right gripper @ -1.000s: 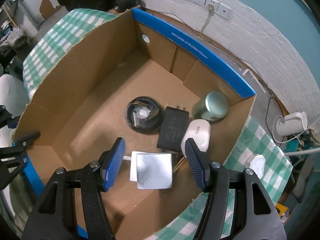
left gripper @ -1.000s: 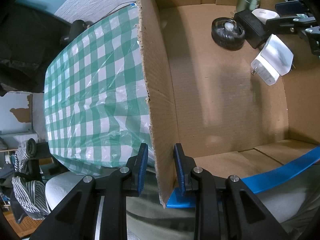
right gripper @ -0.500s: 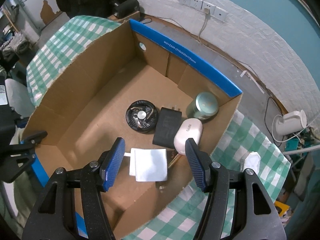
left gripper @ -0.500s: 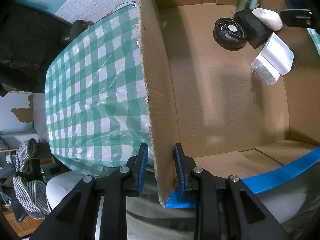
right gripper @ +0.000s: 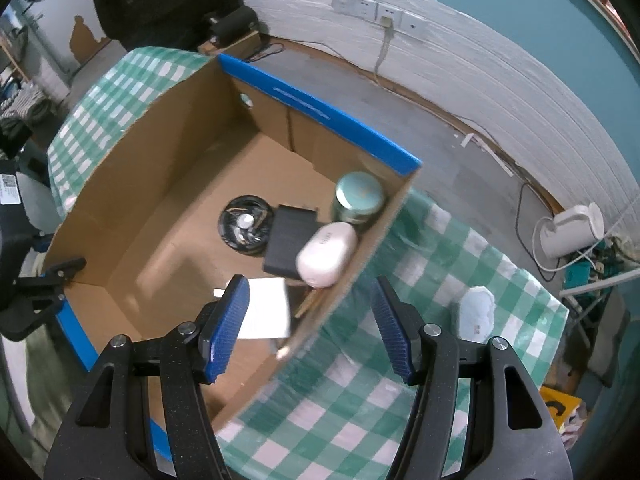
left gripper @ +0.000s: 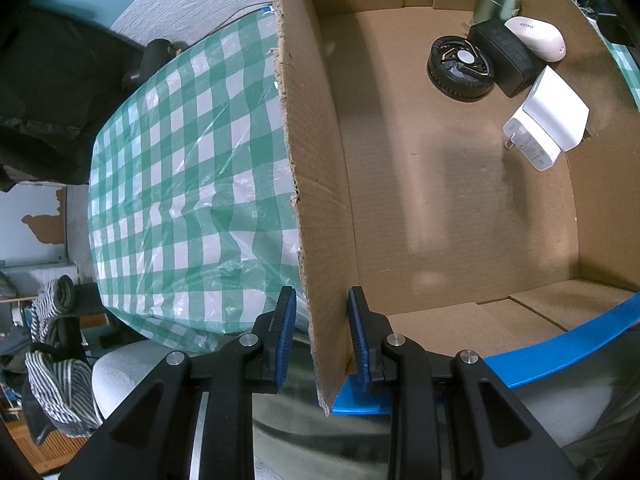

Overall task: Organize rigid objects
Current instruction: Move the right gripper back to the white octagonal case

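A cardboard box point(right gripper: 132, 184) with blue edges stands on the green checked table. In it lie a black round fan point(right gripper: 245, 225), a black adapter point(right gripper: 289, 239), a white oval case point(right gripper: 326, 253), a green tin point(right gripper: 359, 197) and a white charger point(right gripper: 266, 312). The same things show in the left wrist view: fan point(left gripper: 460, 68), adapter point(left gripper: 506, 56), case point(left gripper: 536, 38), tin point(left gripper: 498, 0), charger point(left gripper: 548, 124). My left gripper point(left gripper: 322, 336) straddles the box's wall point(left gripper: 316, 184) near its corner; a gap shows each side. My right gripper point(right gripper: 310, 328) is open and empty above the box's right wall.
A small pale blue object point(right gripper: 476, 312) lies on the checked cloth point(right gripper: 432, 280) right of the box. A white kettle point(right gripper: 572, 228) and cables sit on the floor beyond. Wall sockets point(right gripper: 376, 10) are at the back. A chair with striped clothes point(left gripper: 60, 364) stands at the left.
My right gripper has pulled up and to the right, out of the box, leaving the white charger on the box floor. My left gripper has stayed at the box wall.
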Available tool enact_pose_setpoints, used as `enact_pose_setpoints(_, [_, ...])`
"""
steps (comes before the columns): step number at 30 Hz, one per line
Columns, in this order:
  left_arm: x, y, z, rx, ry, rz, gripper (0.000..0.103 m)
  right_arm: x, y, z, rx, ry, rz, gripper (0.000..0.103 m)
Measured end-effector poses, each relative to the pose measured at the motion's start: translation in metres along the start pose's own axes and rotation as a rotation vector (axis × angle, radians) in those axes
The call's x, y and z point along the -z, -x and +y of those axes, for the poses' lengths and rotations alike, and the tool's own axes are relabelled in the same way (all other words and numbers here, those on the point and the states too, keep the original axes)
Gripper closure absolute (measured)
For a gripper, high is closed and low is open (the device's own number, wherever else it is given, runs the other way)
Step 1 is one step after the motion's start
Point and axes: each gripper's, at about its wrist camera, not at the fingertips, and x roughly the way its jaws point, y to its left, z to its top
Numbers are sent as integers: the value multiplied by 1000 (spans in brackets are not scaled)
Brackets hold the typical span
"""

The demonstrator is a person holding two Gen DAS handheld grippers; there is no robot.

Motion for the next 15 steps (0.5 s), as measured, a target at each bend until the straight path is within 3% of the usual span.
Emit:
enact_pose_setpoints(9, [0,0,0,0,-1,1,75,13,-8,-49,34,-84,23,40])
enact_pose_setpoints(15, [0,0,0,0,0,0,75,22,-33,-96,108,-136,81,40])
